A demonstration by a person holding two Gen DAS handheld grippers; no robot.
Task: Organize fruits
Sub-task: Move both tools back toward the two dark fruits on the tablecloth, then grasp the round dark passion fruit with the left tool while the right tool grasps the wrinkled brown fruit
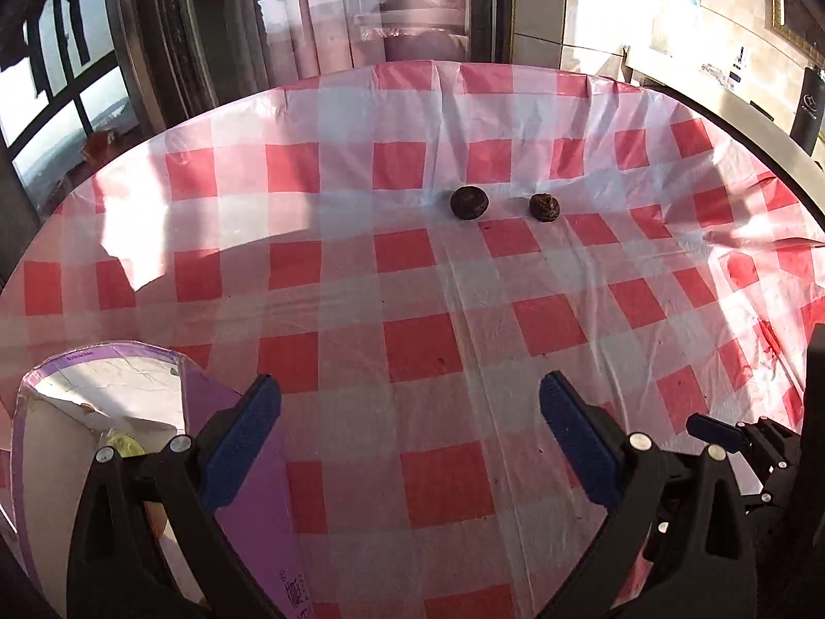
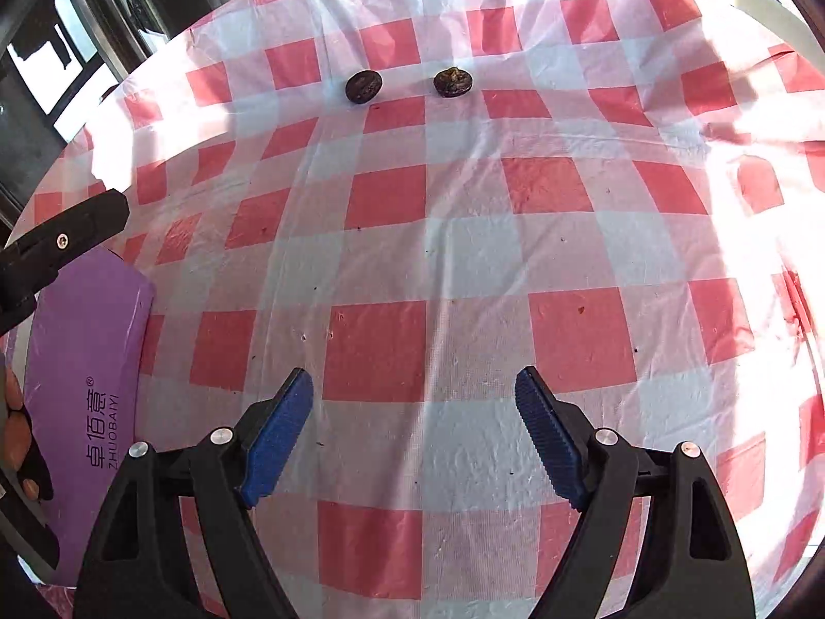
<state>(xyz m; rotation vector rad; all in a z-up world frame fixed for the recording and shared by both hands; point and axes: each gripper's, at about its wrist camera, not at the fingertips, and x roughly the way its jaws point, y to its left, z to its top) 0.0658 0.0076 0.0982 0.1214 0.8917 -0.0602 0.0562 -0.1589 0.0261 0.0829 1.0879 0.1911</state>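
Note:
Two small dark brown round fruits lie side by side far out on the checked tablecloth: the left fruit [image 1: 469,201] [image 2: 363,86] and the right fruit [image 1: 544,207] [image 2: 452,82]. A purple box [image 1: 154,464] [image 2: 82,392], open on top with something pale yellow inside, stands at the near left. My left gripper [image 1: 410,443] is open and empty, its left finger right beside the box. My right gripper [image 2: 415,433] is open and empty above bare cloth, well short of the fruits.
The round table carries a red-and-white checked plastic cloth [image 1: 412,309] [image 2: 464,258], wrinkled at the right. Windows and curtains [image 1: 330,10] stand behind the far edge. The right gripper's tip [image 1: 716,425] shows at the left view's lower right.

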